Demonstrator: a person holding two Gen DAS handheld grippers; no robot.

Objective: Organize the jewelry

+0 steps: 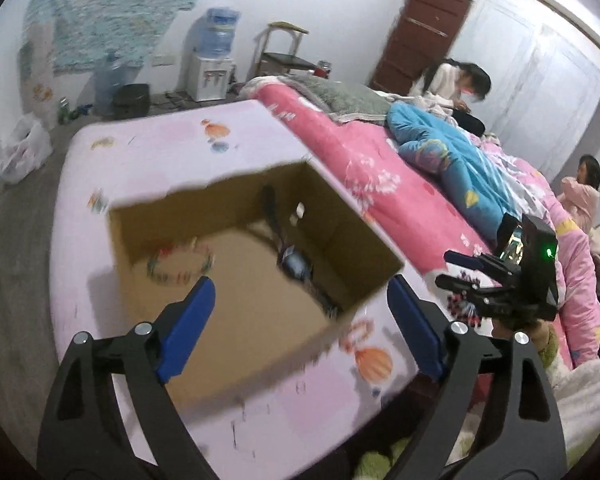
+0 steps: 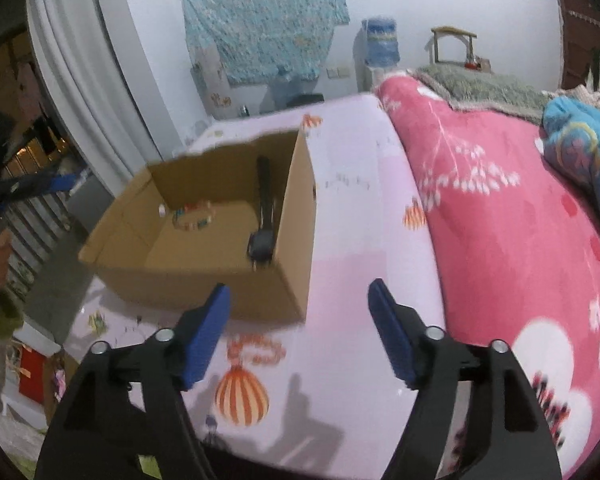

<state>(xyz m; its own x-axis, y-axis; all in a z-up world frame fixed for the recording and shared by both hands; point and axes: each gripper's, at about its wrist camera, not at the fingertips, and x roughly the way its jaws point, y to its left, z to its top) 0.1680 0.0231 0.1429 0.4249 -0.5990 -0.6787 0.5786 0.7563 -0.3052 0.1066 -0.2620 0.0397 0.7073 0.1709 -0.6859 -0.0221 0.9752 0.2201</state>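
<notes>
Both grippers are empty with jaws spread wide: left gripper hangs over the cardboard box, right gripper sits just in front of it. A beaded bracelet and a dark watch lie inside, mid-frame. I'd guess the next piece comes from outside the box, so approach slowly and keep clear of the walls.

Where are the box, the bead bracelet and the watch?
box [image 2: 204,280], right wrist view, on its front wall.
bead bracelet [image 2: 193,218], right wrist view, on its ring of beads.
watch [image 2: 261,245], right wrist view, on its dark face.
</notes>
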